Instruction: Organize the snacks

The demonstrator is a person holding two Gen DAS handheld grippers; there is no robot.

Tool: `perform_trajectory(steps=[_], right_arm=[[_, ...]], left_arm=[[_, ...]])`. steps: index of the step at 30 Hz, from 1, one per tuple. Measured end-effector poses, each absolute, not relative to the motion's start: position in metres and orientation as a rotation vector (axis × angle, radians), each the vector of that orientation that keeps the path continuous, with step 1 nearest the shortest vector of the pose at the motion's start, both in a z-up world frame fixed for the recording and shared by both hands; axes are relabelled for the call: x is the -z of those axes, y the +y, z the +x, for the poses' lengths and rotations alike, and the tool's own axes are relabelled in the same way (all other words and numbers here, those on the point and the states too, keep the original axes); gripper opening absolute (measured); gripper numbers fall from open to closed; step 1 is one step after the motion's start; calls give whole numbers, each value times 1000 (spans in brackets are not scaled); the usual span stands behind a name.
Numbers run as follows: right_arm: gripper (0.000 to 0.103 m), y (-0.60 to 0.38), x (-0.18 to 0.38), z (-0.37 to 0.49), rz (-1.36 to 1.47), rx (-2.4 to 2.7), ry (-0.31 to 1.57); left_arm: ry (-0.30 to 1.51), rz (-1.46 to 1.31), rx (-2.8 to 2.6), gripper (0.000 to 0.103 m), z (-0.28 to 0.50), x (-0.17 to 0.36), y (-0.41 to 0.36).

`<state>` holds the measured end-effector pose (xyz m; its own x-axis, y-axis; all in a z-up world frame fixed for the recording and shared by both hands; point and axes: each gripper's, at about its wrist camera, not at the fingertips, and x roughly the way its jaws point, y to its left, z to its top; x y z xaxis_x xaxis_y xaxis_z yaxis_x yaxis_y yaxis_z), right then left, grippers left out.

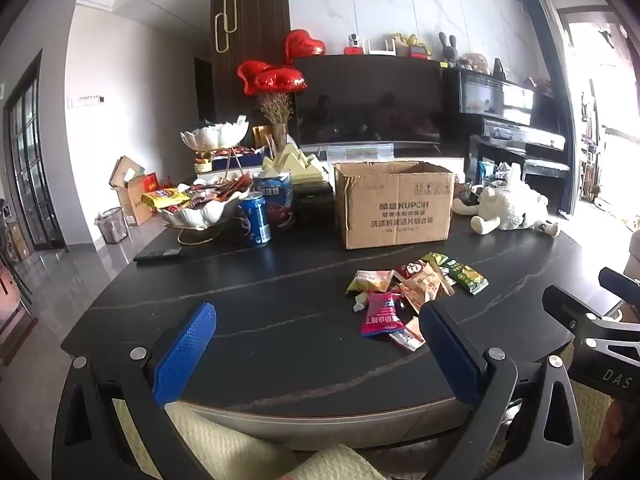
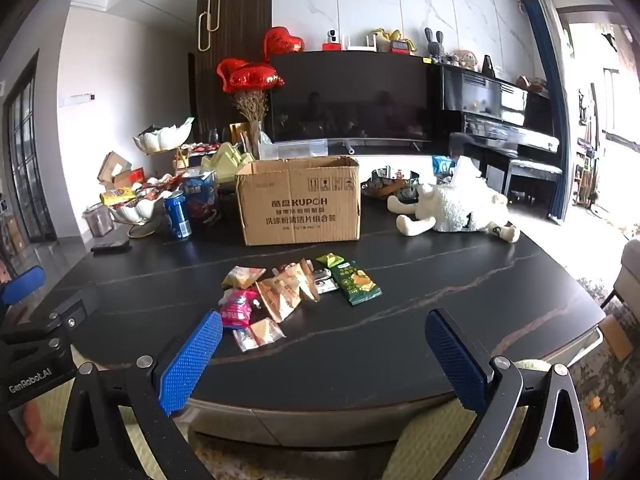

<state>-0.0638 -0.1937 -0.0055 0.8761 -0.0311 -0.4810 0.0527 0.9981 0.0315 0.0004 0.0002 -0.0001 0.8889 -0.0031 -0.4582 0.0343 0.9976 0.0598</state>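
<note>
Left tongs (image 1: pixel 316 344) wide, empty, at the worktop's (image 1: pixel 248 292) near edge; snack pile (image 1: pixel 416 292) lies ahead and to their right. Right tongs (image 2: pixel 324 352) wide, empty, nearer: pile ahead, slightly left. Packets point every way, green packet (image 2: pixel 358 284) lengthwise away. Cardboard box (image 2: pixel 300 200) open just behind; bare worktop all round.

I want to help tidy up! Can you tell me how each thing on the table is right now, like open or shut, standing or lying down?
Cardboard box: upright, top flaps open.
Snack packets: loose pile on the table, outside the box.
Blue soda can: standing upright.
White plush sheep: lying on its side.
White bowl: heaped with snacks.
Left gripper: open, holding nothing.
Right gripper: open, holding nothing.
</note>
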Motion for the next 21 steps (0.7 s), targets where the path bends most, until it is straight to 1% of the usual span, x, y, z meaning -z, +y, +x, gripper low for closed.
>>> perform_trajectory(steps=[7,9,12,18,21], right_arm=[[103,-194,9,-65,28,47,498],[103,-189,3,-66,24,47,491],[103,-189,-2,-66,17,48,491],[103,-188,-9,-64,20,51,480],[103,-190,2,-78,13,41,451]], left_arm=[[486,35,55,103,4,-8,18],[488,30,66,103,6,-10,24],[455,58,28,103,-5,-5,5],[433,58,28,103,-9,-7,5],[421,57,26,103,-11,-9,5]])
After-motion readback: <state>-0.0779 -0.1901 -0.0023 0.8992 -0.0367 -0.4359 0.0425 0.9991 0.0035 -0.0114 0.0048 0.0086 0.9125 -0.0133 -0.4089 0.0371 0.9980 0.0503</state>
